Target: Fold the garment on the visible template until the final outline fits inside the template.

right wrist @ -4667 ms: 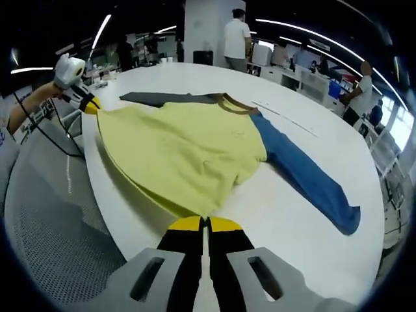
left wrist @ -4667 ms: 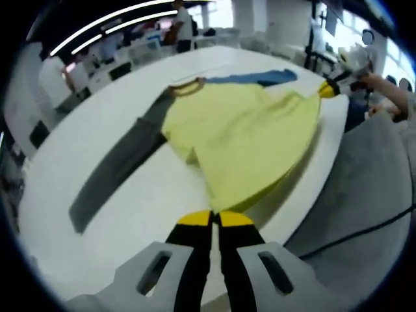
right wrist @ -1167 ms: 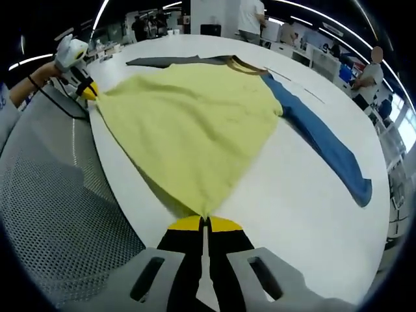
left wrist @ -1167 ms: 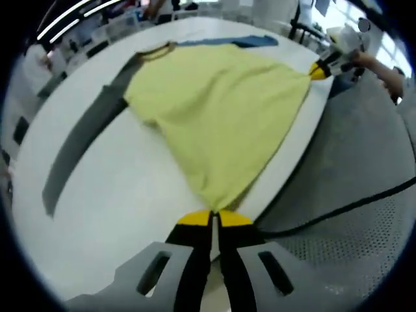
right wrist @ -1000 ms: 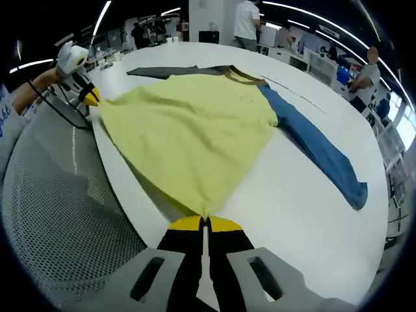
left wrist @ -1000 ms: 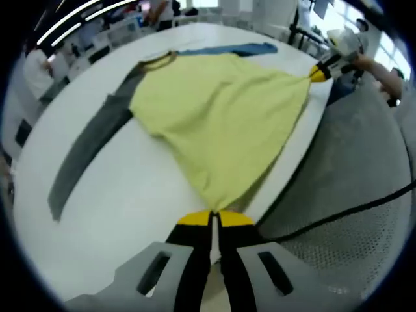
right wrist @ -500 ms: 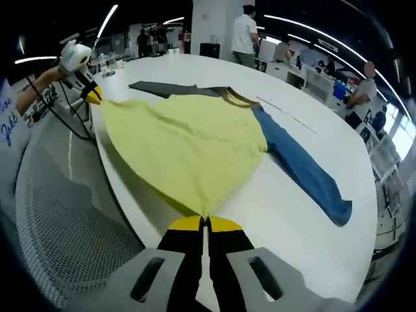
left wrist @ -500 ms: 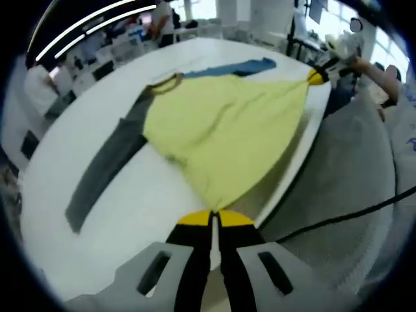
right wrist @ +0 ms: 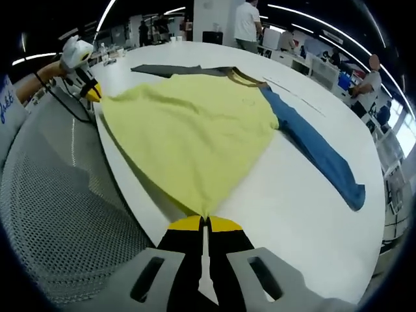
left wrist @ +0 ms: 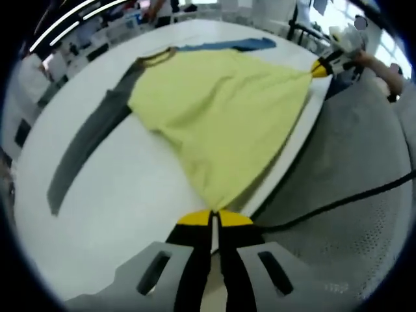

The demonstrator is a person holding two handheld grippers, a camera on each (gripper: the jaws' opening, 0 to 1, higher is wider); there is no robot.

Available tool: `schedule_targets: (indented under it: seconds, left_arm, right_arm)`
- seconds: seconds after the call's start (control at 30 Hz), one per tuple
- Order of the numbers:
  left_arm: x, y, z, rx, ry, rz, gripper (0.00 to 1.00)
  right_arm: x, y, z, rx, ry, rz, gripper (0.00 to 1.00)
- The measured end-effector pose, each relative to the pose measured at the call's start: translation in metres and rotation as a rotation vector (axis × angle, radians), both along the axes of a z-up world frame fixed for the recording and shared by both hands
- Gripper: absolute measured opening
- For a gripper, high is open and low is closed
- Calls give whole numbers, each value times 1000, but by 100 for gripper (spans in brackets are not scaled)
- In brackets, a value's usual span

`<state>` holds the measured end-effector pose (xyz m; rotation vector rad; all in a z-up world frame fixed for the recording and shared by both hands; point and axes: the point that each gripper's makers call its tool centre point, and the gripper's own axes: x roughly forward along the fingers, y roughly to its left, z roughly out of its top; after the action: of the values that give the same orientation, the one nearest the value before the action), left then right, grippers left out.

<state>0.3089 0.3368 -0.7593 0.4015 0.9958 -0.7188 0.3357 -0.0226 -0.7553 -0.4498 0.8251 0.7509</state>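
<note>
The garment [right wrist: 195, 130] lies spread on the table [right wrist: 292, 214], sleeves stretched to either side.

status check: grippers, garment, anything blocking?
Left gripper and right gripper each shut on a hem corner of the yellow shirt with one grey and one blue sleeve. Shirt spread over round white table, unfolded. Nothing blocking.

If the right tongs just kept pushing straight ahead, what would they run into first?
The yellow shirt: the right tongs are already shut on its hem corner, so going on would push into the cloth on the white table. Its blue sleeve lies off to one side.
</note>
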Motion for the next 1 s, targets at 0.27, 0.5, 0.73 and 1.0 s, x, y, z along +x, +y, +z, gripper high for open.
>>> schedule_targets:
  seconds: [0.27,0.5,0.73,1.0]
  left_arm:
    - [-6,-1,-12,-10,24,19,0]
    - [-5,0,-16,-13,26,27,0]
    - [-6,0,-20,-15,35,37,0]
    - [-6,0,-22,-24,44,45,0]
  right_arm:
    - [-2,-3,-16,-25,11,4,2]
    - [-3,-3,-21,-28,18,-4,2]
    - [-4,-3,-25,-45,25,0,3]
    - [-5,-4,-25,-39,41,-8,2]
